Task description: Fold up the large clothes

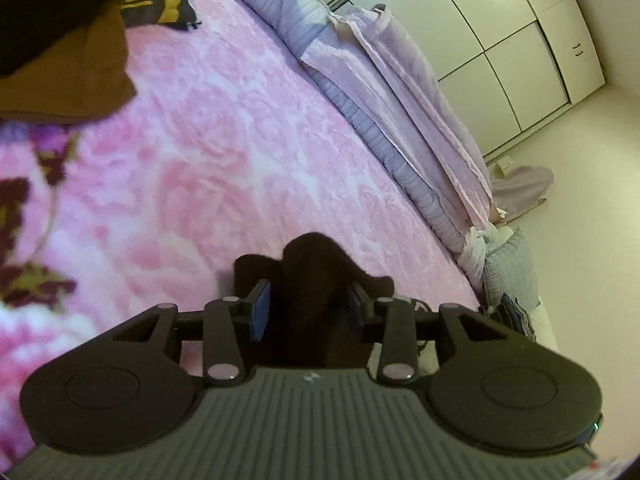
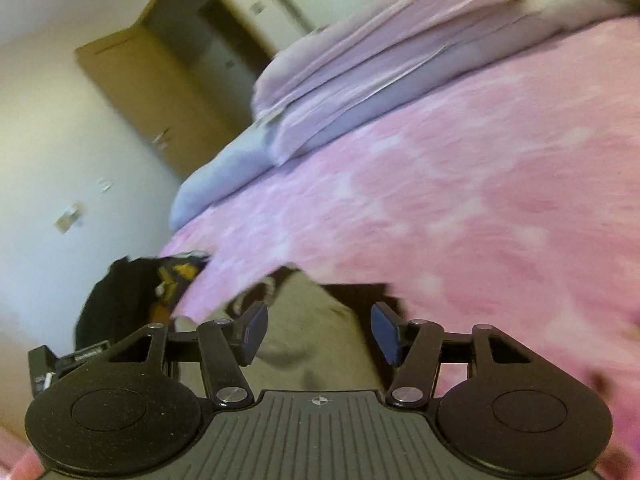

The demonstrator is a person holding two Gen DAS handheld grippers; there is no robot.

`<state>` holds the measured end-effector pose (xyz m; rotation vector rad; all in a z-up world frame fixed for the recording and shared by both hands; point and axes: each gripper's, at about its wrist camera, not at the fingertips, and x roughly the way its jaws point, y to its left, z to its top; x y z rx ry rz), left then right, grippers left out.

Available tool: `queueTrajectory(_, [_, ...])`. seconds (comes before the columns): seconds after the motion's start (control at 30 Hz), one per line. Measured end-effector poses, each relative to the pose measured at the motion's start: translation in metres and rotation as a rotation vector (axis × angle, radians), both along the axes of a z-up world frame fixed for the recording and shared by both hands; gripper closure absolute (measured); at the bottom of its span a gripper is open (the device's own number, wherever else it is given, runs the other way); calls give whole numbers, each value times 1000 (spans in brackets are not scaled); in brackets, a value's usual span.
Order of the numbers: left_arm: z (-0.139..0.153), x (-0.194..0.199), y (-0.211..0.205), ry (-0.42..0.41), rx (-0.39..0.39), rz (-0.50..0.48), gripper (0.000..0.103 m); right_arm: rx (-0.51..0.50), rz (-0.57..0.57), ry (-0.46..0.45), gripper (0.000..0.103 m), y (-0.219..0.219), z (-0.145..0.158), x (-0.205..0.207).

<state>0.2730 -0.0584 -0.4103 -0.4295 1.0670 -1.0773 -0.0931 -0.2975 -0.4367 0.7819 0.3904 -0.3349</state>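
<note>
While clamping dark fabric (image 1: pixel 308 280), left hand-held gripper (image 1: pixel 308 308) hovers (over pink bedspread (image 1: pixel 240 140)).

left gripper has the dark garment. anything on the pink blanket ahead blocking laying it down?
Nothing visible directly ahead: the dark garment sits between the left gripper fingers, and the pink blanket beyond is bare. A brown cloth pile lies far off to the side.

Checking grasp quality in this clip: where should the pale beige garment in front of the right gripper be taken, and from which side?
Probably at the raised fold of the pale beige garment lying between the open jaws of the right gripper. Come straight ahead along the fingers, low over the pink bedspread: that ridge stands proud, giving both sides something to pinch. Blur hides finer edges.
</note>
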Motion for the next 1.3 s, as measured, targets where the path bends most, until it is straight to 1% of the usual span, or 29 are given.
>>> queueTrajectory(0.03, [0, 1, -3, 4, -3, 4, 70, 8, 20, 9, 49, -5, -4, 15])
queueTrajectory(0.07, [-1, 3, -5, 7, -9, 0, 74, 14, 43, 11, 49, -8, -8, 27])
queueTrajectory(0.1, [-1, 3, -7, 4, -11, -1, 84, 15, 54, 25, 49, -9, -13, 39])
queueTrajectory(0.13, [0, 3, -10, -11, -11, -7, 90, 15, 53, 43, 62, -11, -18, 50])
queueTrajectory(0.17, [1, 2, -13, -44, -4, -14, 97, 15, 77, 31, 89, -9, -21, 55])
queueTrajectory(0.2, [3, 1, -15, -80, 7, -9, 97, 7, 107, 15, 100, -8, -22, 59])
queueTrajectory(0.27, [5, -3, -18, -161, 28, 4, 97, -96, 58, -17, 101, -4, -17, 56])
queueTrajectory(0.3, [3, -3, -20, -178, 37, 12, 97, -116, 12, -34, 101, -5, -17, 51])
queueTrajectory(0.33, [-1, -3, -22, -187, 44, 24, 97, -113, -56, -18, 101, -10, -21, 48])
queueTrajectory(0.37, [-7, -3, -24, -192, 50, 33, 95, -112, -121, 21, 101, -15, -26, 47])
queueTrajectory(0.4, [-12, -3, -27, -195, 65, 36, 95, -131, -145, 69, 101, -17, -34, 51])
queueTrajectory(0.47, [-17, -7, -35, -240, 101, 30, 94, -170, -139, 205, 101, -14, -52, 64])
queueTrajectory(0.5, [-15, -9, -37, -259, 117, 29, 94, -201, -139, 234, 101, -9, -56, 67])
queueTrajectory(0.53, [-13, -9, -39, -269, 132, 28, 93, -229, -137, 241, 100, -4, -54, 67])
queueTrajectory(0.57, [-10, -9, -39, -274, 145, 24, 89, -230, -122, 237, 98, -4, -50, 68])
queueTrajectory(0.6, [-5, -9, -38, -278, 157, 25, 83, -213, -109, 231, 95, -5, -46, 68])
queueTrajectory(0.67, [8, -13, -30, -309, 162, 35, 78, -199, -124, 244, 87, -8, -33, 64])
queueTrajectory(0.73, [25, -20, -18, -371, 167, 36, 78, -229, -151, 256, 73, -8, -15, 59])
queueTrajectory(0.8, [37, -31, -5, -398, 160, 19, 78, -267, -155, 224, 69, 7, 3, 41])
queueTrajectory(0.83, [43, -40, 1, -412, 149, -4, 78, -285, -139, 209, 69, 20, 14, 32])
queueTrajectory(0.9, [49, -61, 7, -458, 145, -66, 78, -321, -69, 194, 69, 47, 26, 19])
queueTrajectory(0.97, [47, -81, 5, -508, 163, -126, 78, -363, 12, 178, 69, 72, 24, 17])
queueTrajectory(1.0, [42, -86, 0, -518, 181, -138, 78, -383, 50, 188, 69, 81, 19, 21])
queueTrajectory(1.03, [37, -88, -5, -514, 203, -140, 78, -399, 60, 217, 69, 85, 10, 29])
queueTrajectory(1.1, [25, -85, -17, -485, 254, -134, 79, -402, 24, 309, 69, 79, -11, 45])
queueTrajectory(1.13, [21, -83, -23, -479, 285, -124, 82, -400, -9, 346, 69, 73, -21, 50])
queueTrajectory(1.17, [20, -83, -25, -475, 304, -118, 86, -388, -18, 341, 69, 68, -25, 52])
queueTrajectory(1.23, [28, -86, -25, -485, 317, -118, 85, -367, -27, 334, 69, 68, -18, 49])
queueTrajectory(1.3, [38, -92, -21, -511, 325, -124, 81, -372, -26, 343, 68, 75, -5, 44])
